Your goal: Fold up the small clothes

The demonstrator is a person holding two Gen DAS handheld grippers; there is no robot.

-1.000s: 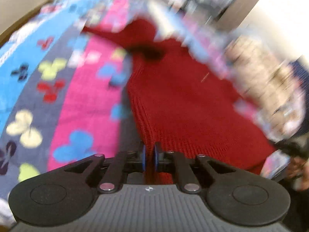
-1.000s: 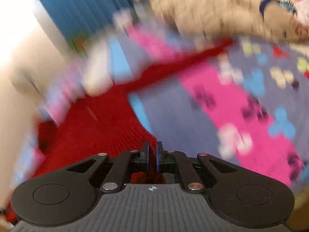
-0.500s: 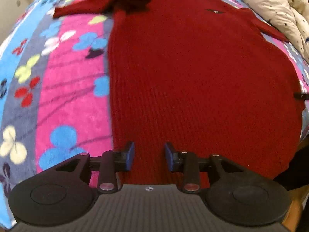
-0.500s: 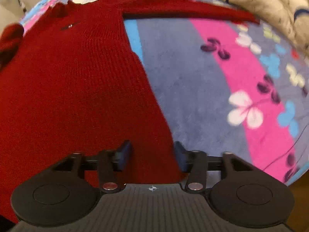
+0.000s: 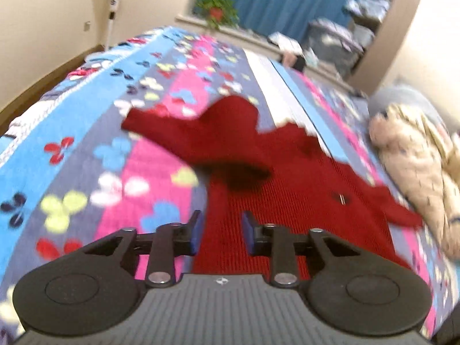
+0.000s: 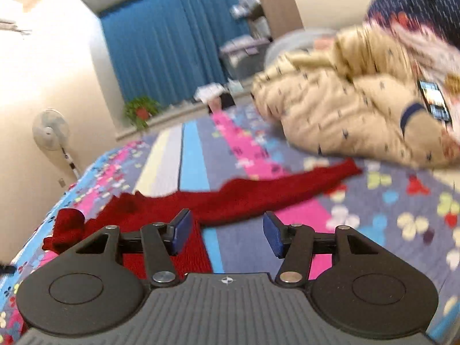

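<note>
Tongs [image 5: 220,234] agape; sweater [image 5: 287,201] seemingly collar-away

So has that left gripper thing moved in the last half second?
Yes. The left gripper, jaws open, has tipped up and drawn back: the red sweater filled its view before, and now the far curtain shows.

Both tools stood open.
Left tool [image 5: 222,232] gaped narrowly; right tool [image 6: 226,234] gaped wider, both holding nothing.
</note>
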